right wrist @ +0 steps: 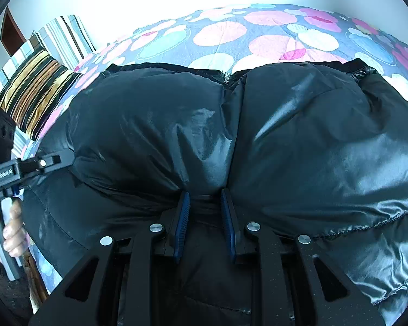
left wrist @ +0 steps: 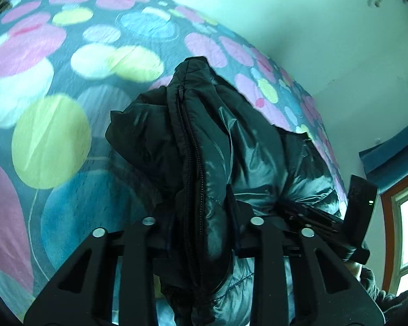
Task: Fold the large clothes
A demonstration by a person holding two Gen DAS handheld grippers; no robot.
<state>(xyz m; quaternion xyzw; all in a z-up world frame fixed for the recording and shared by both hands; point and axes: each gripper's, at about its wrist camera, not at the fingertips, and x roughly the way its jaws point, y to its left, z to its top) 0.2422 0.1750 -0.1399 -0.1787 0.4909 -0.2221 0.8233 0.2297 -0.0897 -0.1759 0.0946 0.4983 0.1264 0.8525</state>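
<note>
The shiny black puffer jacket lies on the bed's dotted quilt. Left hand-held gripper is clamped on its zipper edge, right hand-held gripper pinches a fold. I'd lift both evenly so the slick fabric doesn't slip.

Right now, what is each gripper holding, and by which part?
Left gripper: black puffer jacket, by its zipper edge. Right gripper: a pinched fold of the jacket's shell.
</note>
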